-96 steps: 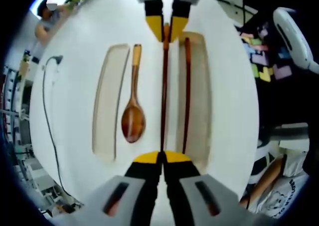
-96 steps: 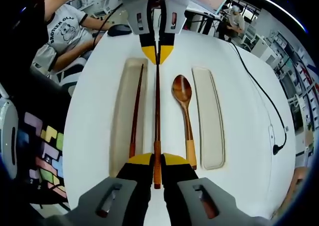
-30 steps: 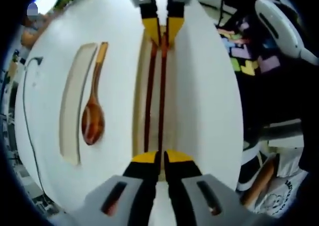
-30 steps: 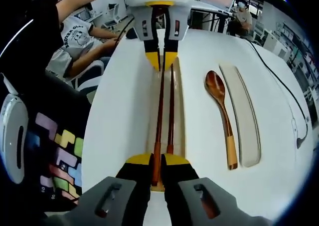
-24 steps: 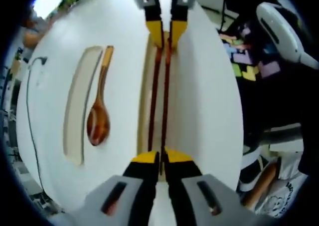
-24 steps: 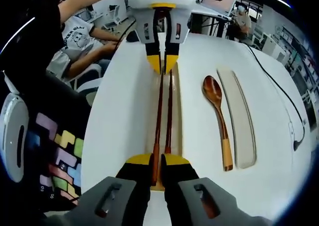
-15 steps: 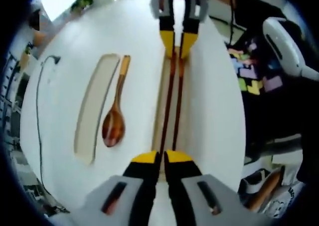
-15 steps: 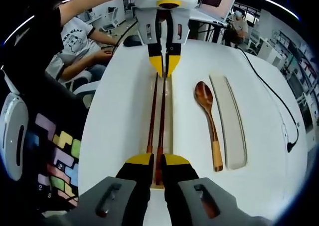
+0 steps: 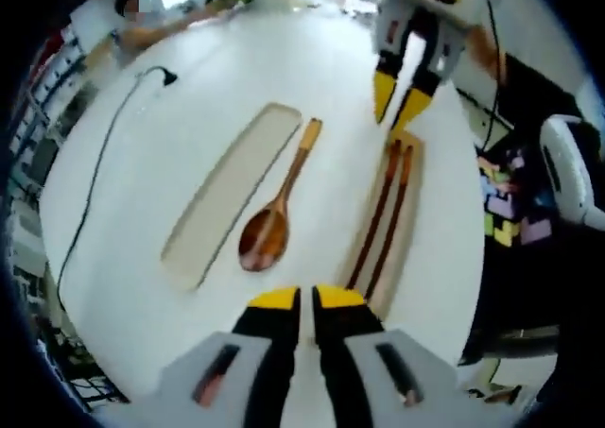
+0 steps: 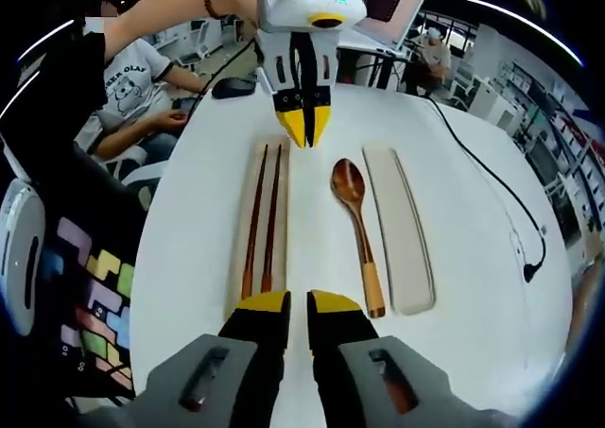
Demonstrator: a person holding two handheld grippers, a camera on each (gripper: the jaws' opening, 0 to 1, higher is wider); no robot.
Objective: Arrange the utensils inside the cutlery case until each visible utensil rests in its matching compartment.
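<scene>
You had the round white bench [image 10: 189, 286] under both grippers, smooth and matte, with a black cable [image 10: 492, 192] trailing across its far right side in the right gripper view.

Two long, shallow, beige compartments of the cutlery case lay on it, well apart, each a rounded-corner tray with a low rim. The chopstick compartment [image 10: 243, 258] held the pair of chopsticks [image 10: 263, 220], lying side by side along its length; they were slim, tapered, glossy dark red-brown wood. The spoon compartment [image 10: 402, 234] was bare inside.

The wooden spoon [image 10: 357, 230] rested on the bench between the two trays, just beside the spoon compartment but outside it, its bowl pointing away from the right gripper and its handle toward it. Its oval bowl was a polished reddish brown and the handle end a paler, honey-coloured wood.

So, judging from how things lay, the chopstick step looked done and the spoon step was the one in hand. Your next move would call for taking the spoon by its narrow handle, lifting it clear of the low rim and laying it lengthwise in the free tray; the lacquered surface could slip in the jaws.

Your left gripper [image 9: 303, 300] hung above the bench with its yellow-tipped jaws only slightly parted and nothing between them. Your right gripper [image 10: 299, 305] was likewise nearly closed and empty, near the chopsticks' thicker ends.
</scene>
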